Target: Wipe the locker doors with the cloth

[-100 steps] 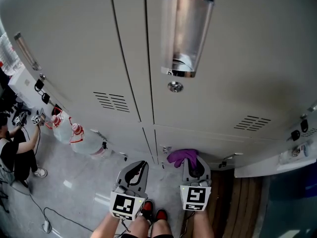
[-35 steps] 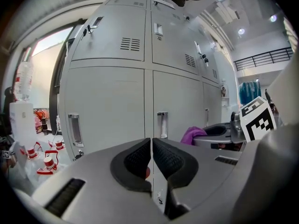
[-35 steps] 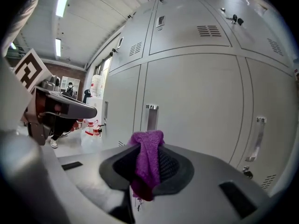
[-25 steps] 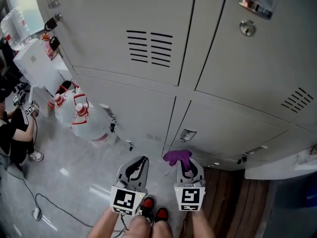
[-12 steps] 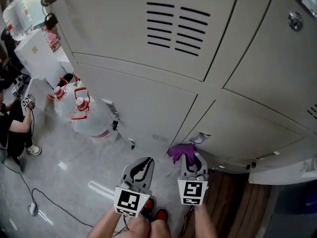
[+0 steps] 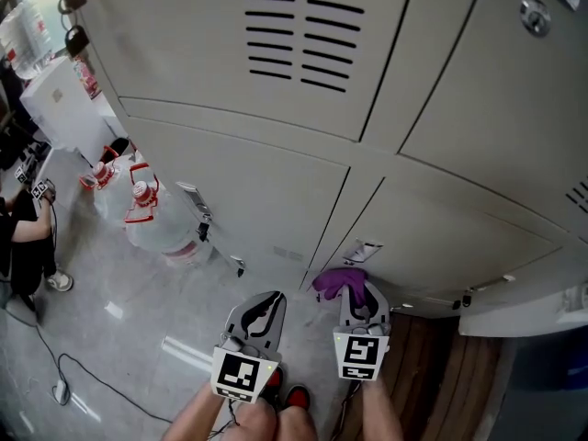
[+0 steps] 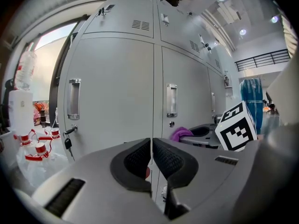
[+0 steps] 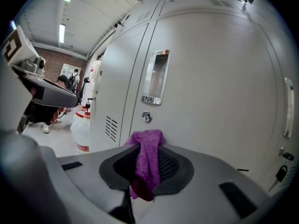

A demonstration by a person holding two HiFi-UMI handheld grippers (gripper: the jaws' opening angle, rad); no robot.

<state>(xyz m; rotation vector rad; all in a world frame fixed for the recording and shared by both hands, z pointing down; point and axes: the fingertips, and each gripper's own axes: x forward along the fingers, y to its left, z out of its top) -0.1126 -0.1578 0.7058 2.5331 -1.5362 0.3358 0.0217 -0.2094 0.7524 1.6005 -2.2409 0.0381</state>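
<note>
Head view: left gripper [image 6: 269,298] closed, right gripper [image 6: 360,294] pinching one cloth [image 6: 334,280].

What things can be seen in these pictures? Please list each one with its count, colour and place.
locker doors: several, grey, filling the wall ahead
vent slots: two groups, black, in the upper left door
water bottles: at least two, clear with red caps, on the floor at the left
cable: one, dark, on the grey floor at lower left
another person: one, dark clothes, at the left edge
cloth: one, purple, clamped in the right gripper
shoes: two, red, below the grippers
left gripper: one, grey, jaws together, empty
right gripper: one, grey, shut on the cloth
</note>
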